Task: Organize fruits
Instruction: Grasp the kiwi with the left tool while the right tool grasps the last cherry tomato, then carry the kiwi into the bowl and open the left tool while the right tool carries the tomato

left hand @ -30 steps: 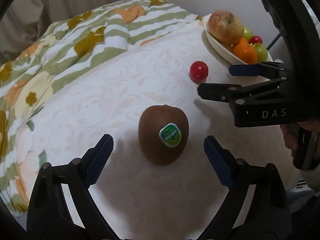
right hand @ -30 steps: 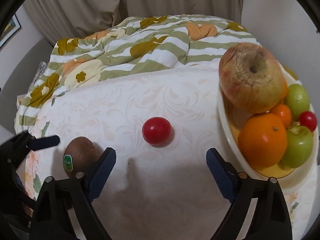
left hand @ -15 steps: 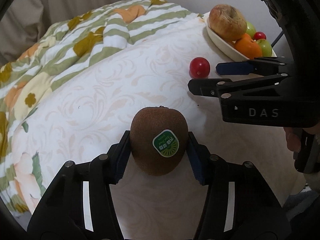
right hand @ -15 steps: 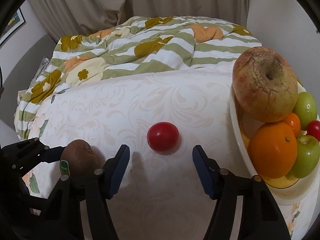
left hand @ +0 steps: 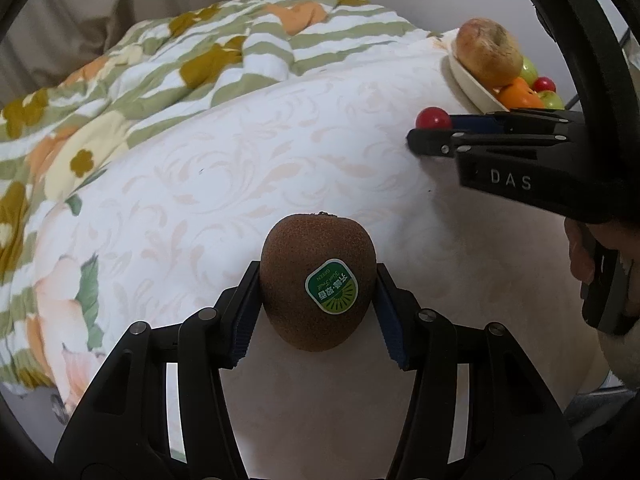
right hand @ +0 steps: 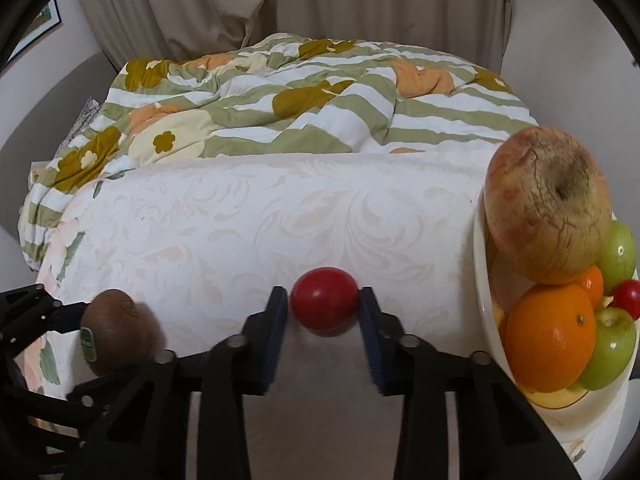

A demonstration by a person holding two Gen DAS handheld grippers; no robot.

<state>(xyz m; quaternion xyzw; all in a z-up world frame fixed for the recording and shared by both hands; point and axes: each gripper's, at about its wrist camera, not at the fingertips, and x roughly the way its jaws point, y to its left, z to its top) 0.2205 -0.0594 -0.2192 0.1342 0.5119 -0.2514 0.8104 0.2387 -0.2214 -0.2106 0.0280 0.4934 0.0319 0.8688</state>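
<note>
My left gripper (left hand: 318, 300) is shut on a brown kiwi (left hand: 318, 280) with a green sticker, on the white patterned cloth. The kiwi also shows in the right wrist view (right hand: 116, 332) at the left. My right gripper (right hand: 324, 304) is shut on a small red fruit (right hand: 324, 303); it also shows in the left wrist view (left hand: 433, 118), just behind the right gripper's fingers (left hand: 460, 138). A cream fruit bowl (right hand: 486, 304) at the right holds a large blotchy apple (right hand: 548, 216), an orange (right hand: 548, 336), green apples and a small red fruit.
A striped floral quilt (right hand: 304, 104) is bunched up behind the white cloth (right hand: 248, 224). Curtains and a wall stand at the back. The bowl sits close to the right edge of the surface.
Both grippers have closed: the left around the kiwi, the right around the small red fruit after moving forward to it.
</note>
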